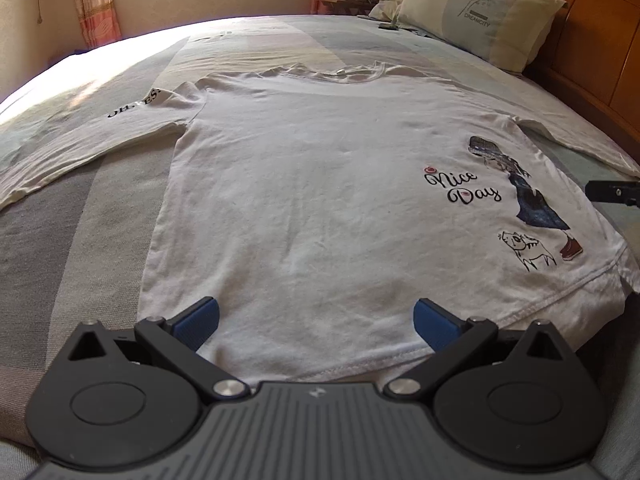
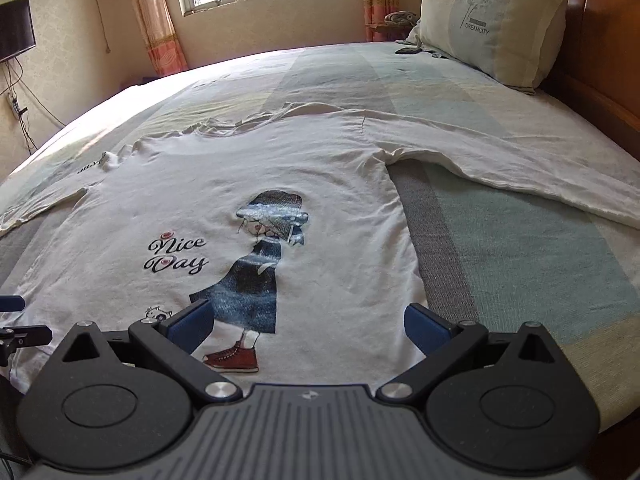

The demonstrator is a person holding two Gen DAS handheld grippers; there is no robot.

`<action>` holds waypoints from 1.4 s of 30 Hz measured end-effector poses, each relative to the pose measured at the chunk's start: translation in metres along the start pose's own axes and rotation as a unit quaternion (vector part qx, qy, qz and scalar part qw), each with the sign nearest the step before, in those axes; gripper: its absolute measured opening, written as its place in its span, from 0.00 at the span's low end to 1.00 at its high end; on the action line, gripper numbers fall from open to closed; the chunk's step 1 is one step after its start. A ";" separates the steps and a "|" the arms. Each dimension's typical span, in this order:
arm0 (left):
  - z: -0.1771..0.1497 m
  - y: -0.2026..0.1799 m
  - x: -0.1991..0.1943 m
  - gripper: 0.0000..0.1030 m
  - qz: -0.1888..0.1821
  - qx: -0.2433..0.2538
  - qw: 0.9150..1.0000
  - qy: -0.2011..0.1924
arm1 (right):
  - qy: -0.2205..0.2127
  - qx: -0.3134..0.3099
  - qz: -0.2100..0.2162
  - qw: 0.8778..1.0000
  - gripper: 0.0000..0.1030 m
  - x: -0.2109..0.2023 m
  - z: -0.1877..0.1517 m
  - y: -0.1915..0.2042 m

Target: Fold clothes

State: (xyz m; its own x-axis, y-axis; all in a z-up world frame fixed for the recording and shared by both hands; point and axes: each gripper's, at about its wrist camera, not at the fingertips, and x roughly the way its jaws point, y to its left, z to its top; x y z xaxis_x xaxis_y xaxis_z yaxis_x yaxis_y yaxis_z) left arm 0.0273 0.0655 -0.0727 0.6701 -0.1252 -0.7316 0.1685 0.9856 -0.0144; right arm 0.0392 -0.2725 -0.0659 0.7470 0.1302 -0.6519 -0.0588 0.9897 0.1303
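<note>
Shirt (image 2: pixel 312 184) lies flat, print up, across the bed (image 2: pixel 520 248), hem at the near edge. Your left tongs (image 1: pixel 316 320) and right tongs (image 2: pixel 308 324) hover over the hem, both spread, empty. Folding not begun; you likely need a sleeve or side edge next.

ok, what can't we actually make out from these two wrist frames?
- Shirt hem centre: left wrist view, hidden behind the left gripper body.
- Left sleeve cuff: cut off by the frame edge in both views.
- Sleeve lettering: left wrist view, creased and foreshortened, unreadable.
- Small dark object by the pillow: right wrist view, too small to identify.
- Right gripper: whether it touches the fabric, unclear.
</note>
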 end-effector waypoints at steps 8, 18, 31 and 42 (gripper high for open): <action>0.039 0.017 0.009 1.00 0.047 -0.024 0.999 0.010 | -0.055 0.048 -0.106 0.992 1.00 0.110 0.121 -0.028; 0.051 0.023 0.028 1.00 0.028 -0.086 0.995 0.042 | -0.009 0.112 -0.137 0.984 1.00 0.184 0.109 -0.037; 0.060 0.002 0.027 1.00 0.033 -0.052 0.997 0.041 | -0.010 0.089 -0.130 0.987 1.00 0.179 0.125 -0.056; 0.073 -0.028 0.031 1.00 0.011 -0.017 0.999 0.033 | -0.030 0.062 -0.194 0.979 1.00 0.123 0.123 -0.121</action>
State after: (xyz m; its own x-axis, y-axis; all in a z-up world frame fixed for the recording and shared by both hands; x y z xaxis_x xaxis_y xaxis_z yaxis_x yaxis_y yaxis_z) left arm 0.0965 0.0259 -0.0452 0.6233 -0.0974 -0.7759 0.1293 0.9914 -0.0206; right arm 0.2194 -0.3833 -0.0701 0.7352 -0.2611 -0.6256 0.3151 0.9487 -0.0257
